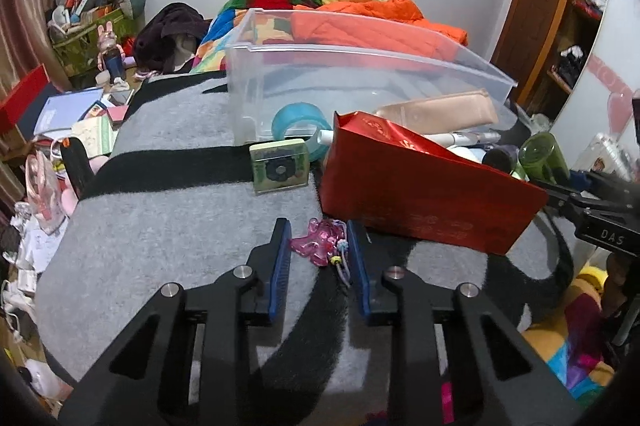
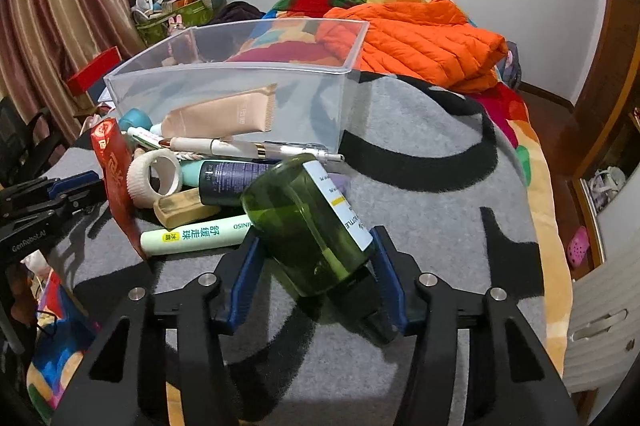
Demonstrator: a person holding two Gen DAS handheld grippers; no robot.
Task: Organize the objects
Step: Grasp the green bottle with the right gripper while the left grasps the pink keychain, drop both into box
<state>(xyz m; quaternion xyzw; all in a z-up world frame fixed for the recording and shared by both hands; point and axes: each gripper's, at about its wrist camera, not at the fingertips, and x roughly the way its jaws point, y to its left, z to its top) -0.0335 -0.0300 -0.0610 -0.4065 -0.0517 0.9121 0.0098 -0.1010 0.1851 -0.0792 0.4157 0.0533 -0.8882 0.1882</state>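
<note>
A clear plastic bin [image 1: 248,93] stands on the grey and black blanket [image 1: 160,226], with a beige tube [image 1: 440,111] and a blue tape roll [image 1: 300,123] seen through its walls. My left gripper [image 1: 320,246] has its blue pads on both sides of a pink transparent charm [image 1: 320,242] lying on the blanket. My right gripper [image 2: 316,250] holds a green bottle [image 2: 308,222] with a white label, tilted, in front of the bin [image 2: 280,81]. A pile of tubes and pens [image 2: 208,165] lies left of the bottle.
A red packet [image 1: 420,185] leans right of the charm, and a small green box [image 1: 280,165] stands beyond it. An orange jacket [image 2: 420,37] and colourful quilt lie behind the bin. A cluttered desk [image 1: 72,113] is at the left.
</note>
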